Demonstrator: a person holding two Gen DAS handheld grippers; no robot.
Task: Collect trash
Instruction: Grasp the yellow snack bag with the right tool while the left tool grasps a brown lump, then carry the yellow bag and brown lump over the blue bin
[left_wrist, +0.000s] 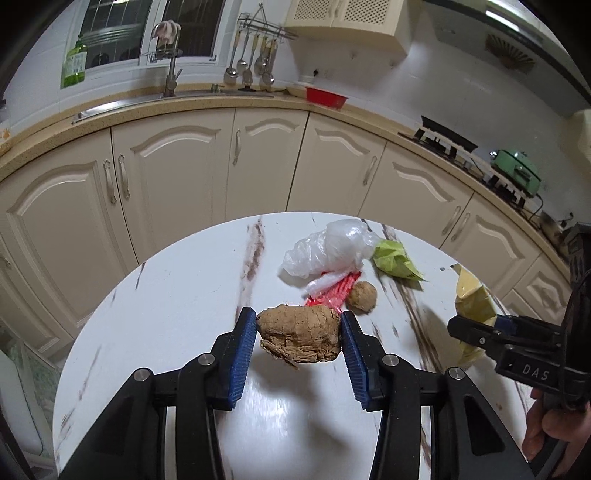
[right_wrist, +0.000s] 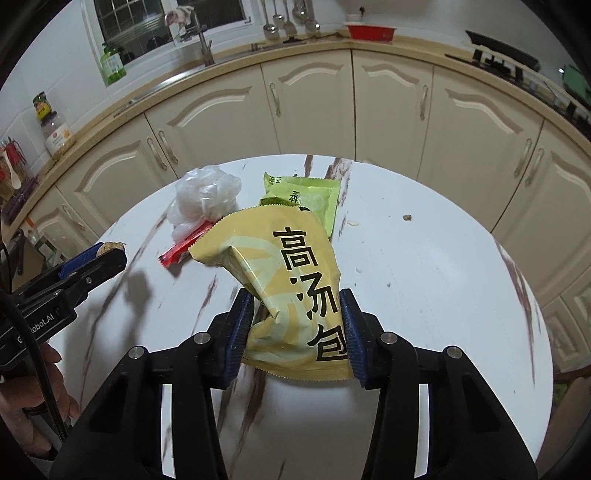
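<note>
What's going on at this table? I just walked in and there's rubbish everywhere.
A person is clearing trash with two handheld grippers. The left gripper is shut on a crumpled brown paper wad, the right gripper on a yellow printed wrapper. On the white marbled round table remain a clear plastic bag, a green packet, a red wrapper and a small brown ball.
</note>
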